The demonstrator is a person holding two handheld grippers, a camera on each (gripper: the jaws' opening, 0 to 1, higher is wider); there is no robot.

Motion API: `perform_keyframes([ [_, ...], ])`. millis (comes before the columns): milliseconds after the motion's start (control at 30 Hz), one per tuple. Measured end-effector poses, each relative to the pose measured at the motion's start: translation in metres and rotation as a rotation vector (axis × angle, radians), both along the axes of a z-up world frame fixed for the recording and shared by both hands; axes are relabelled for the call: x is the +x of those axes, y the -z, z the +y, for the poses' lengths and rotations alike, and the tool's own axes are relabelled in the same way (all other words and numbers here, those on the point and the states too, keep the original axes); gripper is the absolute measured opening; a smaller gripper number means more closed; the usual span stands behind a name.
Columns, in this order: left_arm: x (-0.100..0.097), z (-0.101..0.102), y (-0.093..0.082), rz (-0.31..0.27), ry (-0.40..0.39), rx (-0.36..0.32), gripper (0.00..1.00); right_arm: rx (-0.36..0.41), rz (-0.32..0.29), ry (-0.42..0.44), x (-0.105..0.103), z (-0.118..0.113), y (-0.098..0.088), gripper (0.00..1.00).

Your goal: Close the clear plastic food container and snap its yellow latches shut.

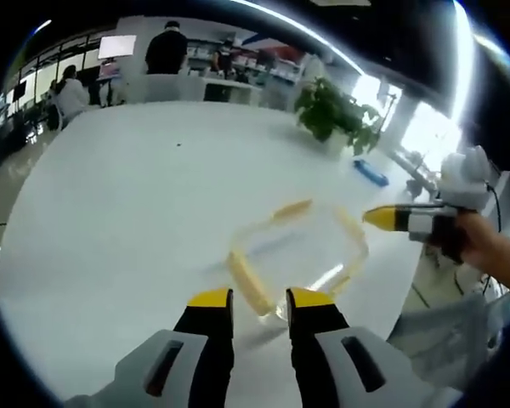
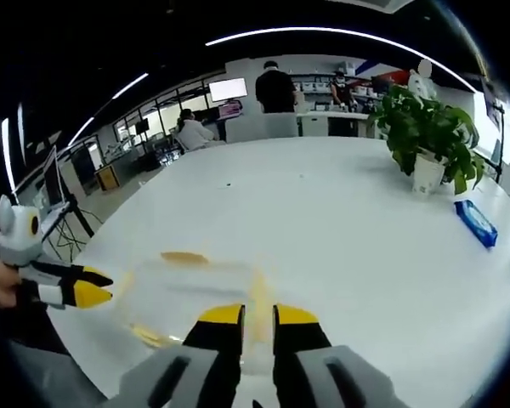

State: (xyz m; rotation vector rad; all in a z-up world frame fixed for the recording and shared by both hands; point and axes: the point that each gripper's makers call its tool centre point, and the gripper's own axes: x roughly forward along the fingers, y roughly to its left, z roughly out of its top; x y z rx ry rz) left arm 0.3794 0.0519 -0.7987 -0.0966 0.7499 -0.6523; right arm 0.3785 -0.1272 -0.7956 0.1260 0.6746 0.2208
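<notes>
Both grippers, left gripper [image 1: 259, 299] and right gripper [image 2: 257, 316], have narrow, empty fingers over the container [image 1: 297, 255]; press each yellow latch [image 1: 250, 283] squarely (they look blurred).

White table [image 2: 340, 212], potted plant [image 2: 425, 136], ceiling light strips [image 2: 340, 34], windows.

Clear glossy plastic container [image 1: 297, 251] with matt yellow latches [image 1: 248, 282], sitting on a smooth white table [image 1: 144, 212] reflecting light

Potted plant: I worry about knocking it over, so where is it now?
The potted plant stands at the white table's far right, beside the blue pack, well beyond the container.
</notes>
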Motion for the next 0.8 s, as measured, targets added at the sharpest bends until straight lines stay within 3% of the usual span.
perform_keyframes([
  [133, 0.002, -0.005, 0.004, 0.014, 0.006, -0.017, 0.31, 0.017, 0.017, -0.025, 0.004, 0.009, 0.007, 0.19],
  [433, 0.001, -0.013, 0.016, 0.090, -0.010, -0.077, 0.26, 0.051, 0.078, -0.106, 0.007, 0.018, 0.021, 0.29],
  [500, -0.001, -0.015, 0.019, 0.098, 0.000, -0.068, 0.26, 0.072, 0.085, -0.109, 0.010, 0.019, 0.023, 0.31],
  [600, 0.001, -0.016, 0.019, 0.127, -0.035, -0.093, 0.28, 0.138, 0.143, -0.106, 0.009, 0.021, 0.026, 0.36],
  [800, 0.002, -0.019, 0.021, 0.142, -0.054, -0.105, 0.31, 0.170, 0.188, -0.114, 0.012, 0.021, 0.027, 0.36],
])
